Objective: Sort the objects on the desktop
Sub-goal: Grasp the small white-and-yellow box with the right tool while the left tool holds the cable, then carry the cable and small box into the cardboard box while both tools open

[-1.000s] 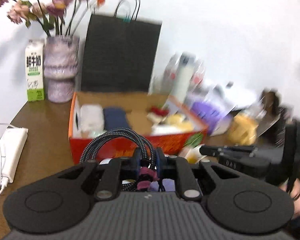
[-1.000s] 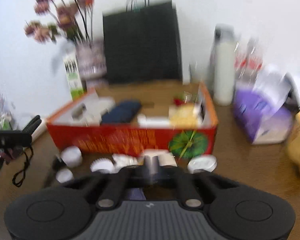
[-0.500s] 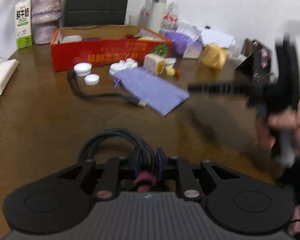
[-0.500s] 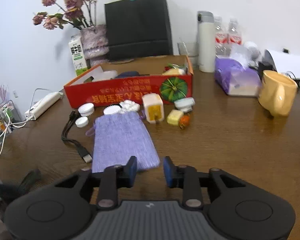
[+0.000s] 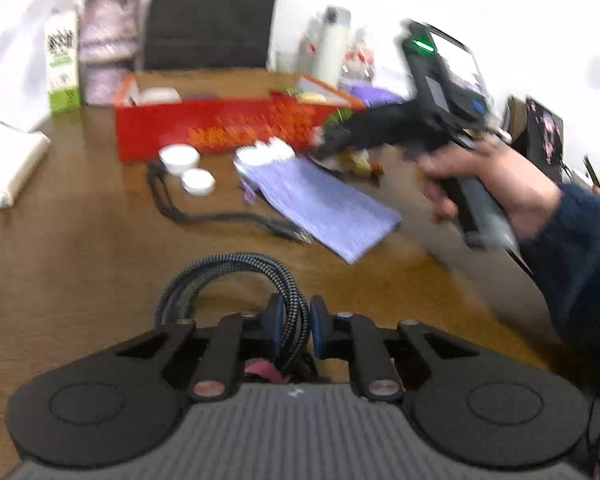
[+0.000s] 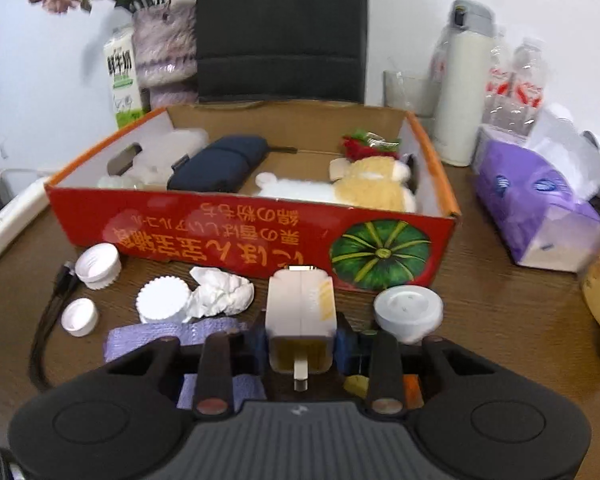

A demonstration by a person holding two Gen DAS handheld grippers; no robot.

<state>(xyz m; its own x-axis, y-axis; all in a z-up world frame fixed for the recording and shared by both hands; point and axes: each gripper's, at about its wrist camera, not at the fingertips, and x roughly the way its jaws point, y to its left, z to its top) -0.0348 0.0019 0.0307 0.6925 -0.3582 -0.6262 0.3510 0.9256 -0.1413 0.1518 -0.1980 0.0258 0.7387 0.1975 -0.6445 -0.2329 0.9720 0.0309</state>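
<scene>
In the left wrist view my left gripper (image 5: pixel 294 328) hangs low over the brown table, its jaws closing on a coiled braided cable (image 5: pixel 220 264) that sits pinched between the blue pads. In the right wrist view a white and yellow charger cube (image 6: pixel 300 300) stands between the closing jaws of my right gripper (image 6: pixel 300 338), and both pads touch its sides. It stands just in front of the red cardboard box (image 6: pixel 220 224), beside a purple pouch (image 6: pixel 172 330). The left wrist view shows a hand (image 5: pixel 496 184) holding that right gripper near the box (image 5: pixel 220 132).
White caps (image 6: pixel 98 266), a crumpled tissue (image 6: pixel 220 292), a round white lid (image 6: pixel 408 312) and a black USB cable (image 6: pixel 44 332) lie before the box. Behind and beside it stand a milk carton (image 6: pixel 124 80), vase (image 6: pixel 164 48), black bag (image 6: pixel 280 32), thermos (image 6: pixel 460 80) and purple tissue pack (image 6: pixel 536 208).
The left gripper drew back from the box and sank, still with the braided cable. The right gripper opened, then pushed forward to the box front, and its jaws now flank the charger cube.
</scene>
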